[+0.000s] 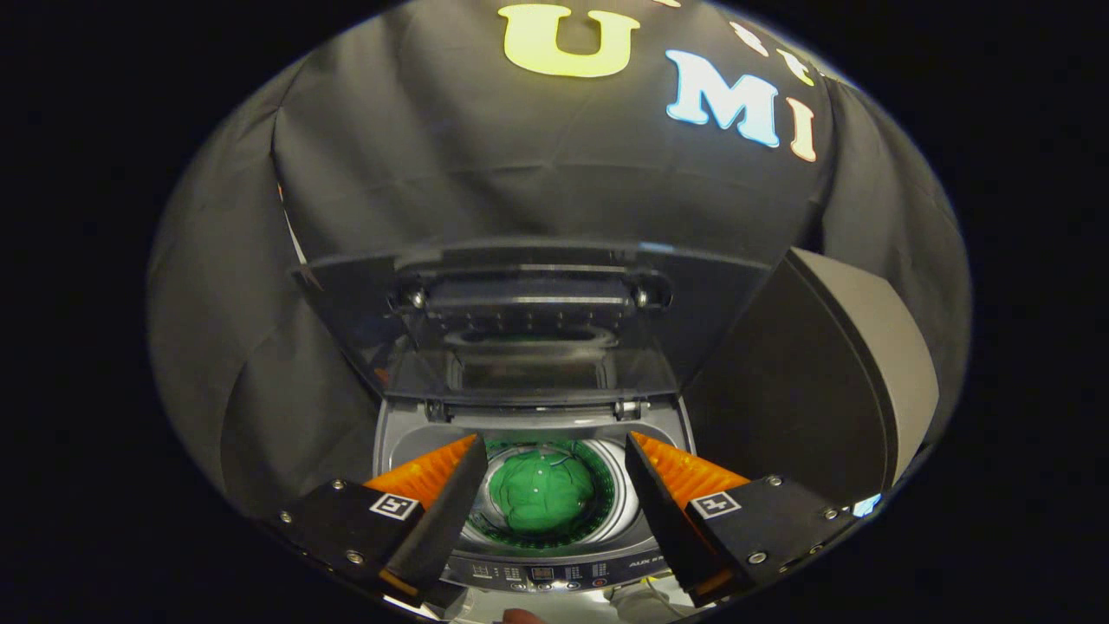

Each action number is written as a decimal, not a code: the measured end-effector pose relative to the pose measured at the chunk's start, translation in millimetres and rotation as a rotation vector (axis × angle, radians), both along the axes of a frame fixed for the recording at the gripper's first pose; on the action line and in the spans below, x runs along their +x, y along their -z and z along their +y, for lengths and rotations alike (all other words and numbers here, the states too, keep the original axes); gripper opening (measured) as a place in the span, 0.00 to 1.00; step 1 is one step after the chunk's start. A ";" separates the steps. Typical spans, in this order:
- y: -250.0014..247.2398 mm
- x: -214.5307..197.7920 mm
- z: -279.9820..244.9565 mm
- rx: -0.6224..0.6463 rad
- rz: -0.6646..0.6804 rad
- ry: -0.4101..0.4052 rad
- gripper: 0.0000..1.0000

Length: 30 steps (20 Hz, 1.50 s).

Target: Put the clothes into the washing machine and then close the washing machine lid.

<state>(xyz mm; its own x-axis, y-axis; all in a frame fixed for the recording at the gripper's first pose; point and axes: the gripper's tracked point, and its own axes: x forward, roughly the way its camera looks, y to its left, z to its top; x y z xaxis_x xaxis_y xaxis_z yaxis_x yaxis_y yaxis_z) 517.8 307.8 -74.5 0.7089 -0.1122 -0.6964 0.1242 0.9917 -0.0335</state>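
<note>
Tool: the tool (552, 446) hangs above the washing machine, its two fingers (433, 481) spread wide apart with nothing between them but the view down into the drum.
Tool contact: neither finger touches the clothes or the lid; both sit over the front part of the machine's top.
Washing machine: the washing machine (407, 433) is a top-loader seen from the front and above, its round opening lying between and just beyond the fingers.
Clothes: the green clothes (539, 494) lie bunched in a heap at the bottom of the drum, framed by the two fingers.
Drum: the drum (606, 498) shows a pale ring around the heap, tinted green along its inner wall.
Lid: the lid (528, 325) stands raised behind the opening, tilted back on two hinges at the rear edge of the top; it is dark and partly see-through, with a handle bar near its upper edge.
Control panel: the control panel (541, 572) runs along the machine's front edge, below the opening and between the finger bases; its markings are too small to make out.
Side object: a large dark rounded shape (823, 381) with a paler edge stands just beside the machine on the right, beyond the right finger; what it is I cannot tell.
</note>
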 end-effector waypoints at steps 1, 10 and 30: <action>-7.7 3.3 -1.1 -0.003 -0.015 0.000 0.98; -79.7 51.9 -3.6 0.018 -0.141 0.011 0.98; -39.7 150.9 -16.8 0.044 -0.031 -0.089 0.98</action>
